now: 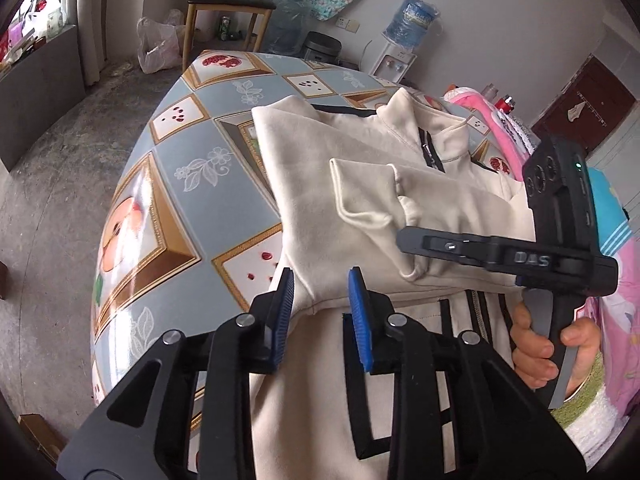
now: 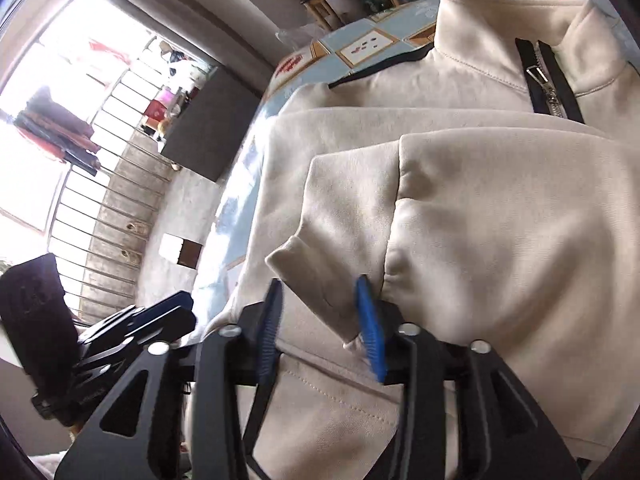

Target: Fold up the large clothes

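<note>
Nearest in the left wrist view, the left hand-held gripper [image 1: 320, 304] is seen with its blue pads set narrowly apart over the edge of a cream jacket [image 1: 320, 184]; cloth lies between the pads, but whether it is pinched cannot be told. Just beyond, the right hand-held gripper [image 1: 408, 236] is shown from the side, gripped by a hand [image 1: 560, 344] in a green cuff; reversed raised lettering is visible on its body but cannot be read with certainty. A small green light is lit on the camera block above it.

In the right wrist view, the right hand-held gripper [image 2: 320, 320] is seen with its blue pads moderately apart, and a folded sleeve cuff [image 2: 316, 280] lies loosely between them, unpressed. Only here are the zipper [image 2: 548, 88] with its metal pull and the stand-up collar [image 2: 500, 32] shown close.

The jacket is spread on a table [image 1: 192, 168] covered with a cloth printed in framed fruit and flowers, sleeves folded across the chest.

Farther off, only the left view shows pink clothing [image 1: 492, 116] at the table's far side, a wooden chair [image 1: 228, 4], a white plastic bag [image 1: 156, 44] and a water dispenser [image 1: 404, 40] with a blue bottle. Only the right view shows a barred window [image 2: 80, 120].
</note>
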The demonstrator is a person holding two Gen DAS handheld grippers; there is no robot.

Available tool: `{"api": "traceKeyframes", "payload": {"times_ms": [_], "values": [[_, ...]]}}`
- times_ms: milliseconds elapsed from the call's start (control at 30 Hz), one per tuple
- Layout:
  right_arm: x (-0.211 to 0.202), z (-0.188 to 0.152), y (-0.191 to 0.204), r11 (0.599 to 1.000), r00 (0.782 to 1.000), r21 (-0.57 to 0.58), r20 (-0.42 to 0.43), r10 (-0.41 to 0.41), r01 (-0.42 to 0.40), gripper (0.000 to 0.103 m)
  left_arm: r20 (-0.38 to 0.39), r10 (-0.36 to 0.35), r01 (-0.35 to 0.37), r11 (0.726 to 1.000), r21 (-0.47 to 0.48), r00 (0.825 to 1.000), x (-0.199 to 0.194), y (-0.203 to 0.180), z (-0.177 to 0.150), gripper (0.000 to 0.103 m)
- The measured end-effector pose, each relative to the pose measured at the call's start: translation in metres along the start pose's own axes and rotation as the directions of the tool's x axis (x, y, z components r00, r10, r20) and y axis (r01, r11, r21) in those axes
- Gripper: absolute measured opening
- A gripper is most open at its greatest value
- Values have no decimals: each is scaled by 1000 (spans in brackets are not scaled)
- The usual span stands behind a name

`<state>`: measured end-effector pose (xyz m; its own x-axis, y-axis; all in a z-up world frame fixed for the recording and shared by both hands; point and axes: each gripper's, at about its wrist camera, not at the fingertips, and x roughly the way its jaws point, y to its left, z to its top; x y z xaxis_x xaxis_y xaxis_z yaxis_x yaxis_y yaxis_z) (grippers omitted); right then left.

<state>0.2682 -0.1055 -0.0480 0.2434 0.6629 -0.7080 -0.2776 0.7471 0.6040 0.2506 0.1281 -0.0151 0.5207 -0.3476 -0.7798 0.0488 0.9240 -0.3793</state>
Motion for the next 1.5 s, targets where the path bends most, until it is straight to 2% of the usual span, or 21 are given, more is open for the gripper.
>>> {"api": "traceKeyframes", "payload": {"times_ms": [133, 200, 233, 333, 400, 433, 467, 500, 600, 667, 767, 833, 900, 1000, 1067, 1133, 1267, 1333, 1367, 1500], "values": [[-80, -6, -32, 997, 990, 56, 137, 36, -44, 61, -20, -63, 62, 997, -40, 998, 19, -8, 22, 34], [-118, -8, -53, 994, 980, 105, 197, 13, -34, 61, -47, -72, 69, 996, -53, 996, 38, -13, 34, 40], [-136, -14, -66, 991, 975, 130, 223, -11, -19, 61, -73, -73, 68, 995, -72, 995, 50, -14, 41, 40], [-179, -34, -101, 980, 956, 197, 287, -66, 9, 61, -131, -16, 0, 992, -127, 991, 87, -9, 61, 40], [-198, -48, -119, 973, 945, 230, 312, -100, 26, 61, -133, 6, -24, 991, -134, 991, 101, -10, 70, 38], [-205, -55, -128, 969, 940, 243, 320, -117, 37, 61, -125, 24, -40, 992, -122, 992, 104, -14, 74, 38], [-212, -62, -135, 966, 935, 255, 327, -134, 49, 61, -125, 41, -54, 993, -104, 991, 106, -17, 77, 33], [-218, -68, -143, 962, 931, 267, 331, -152, 63, 61, -128, 56, -67, 994, -84, 990, 110, -22, 79, 19], [-221, -76, -160, 951, 922, 290, 330, -202, 104, 61, -130, 122, -125, 992, -15, 984, 117, -33, 80, 5], [-226, -76, -171, 943, 918, 305, 322, -233, 133, 61, -84, 152, -151, 988, 27, 985, 108, -41, 80, 4], [-231, -67, -175, 936, 907, 309, 322, -271, 170, 61, 48, 134, -136, 990, 44, 990, 65, -50, 84, 4], [-236, -56, -180, 928, 900, 311, 314, -302, 204, 61, 117, 172, -178, 983, 36, 978, 41, -48, 84, 4], [-240, -42, -191, 917, 897, 322, 291, -333, 236, 61, 122, 208, -210, 978, 0, 971, 36, -35, 83, 4], [-239, -16, -211, 904, 902, 342, 252, -351, 256, 61, 60, 223, -222, 975, -23, 973, 49, -14, 74, 4], [-230, 5, -224, 893, 903, 357, 223, -366, 274, 61, 45, 225, -225, 974, -24, 973, 57, -8, 65, 4], [-219, 24, -235, 881, 899, 364, 198, -391, 303, 54, 52, 230, -229, 973, -21, 972, 60, -6, 60, 4], [-192, 60, -250, 854, 875, 355, 162, -456, 380, 45, 88, 227, -228, 974, 1, 970, 60, -10, 58, 4], [-183, 69, -256, 853, 871, 348, 165, -463, 388, 23, 112, 219, -223, 975, 22, 969, 58, -14, 59, 4], [-181, 72, -256, 852, 866, 343, 172, -470, 395, 6, 127, 212, -218, 975, 36, 969, 56, -17, 61, 4], [-197, 63, -237, 863, 825, 318, 294, -483, 392, 5, 212, 175, -196, 977, 82, 962, 36, -32, 65, 4]]}}
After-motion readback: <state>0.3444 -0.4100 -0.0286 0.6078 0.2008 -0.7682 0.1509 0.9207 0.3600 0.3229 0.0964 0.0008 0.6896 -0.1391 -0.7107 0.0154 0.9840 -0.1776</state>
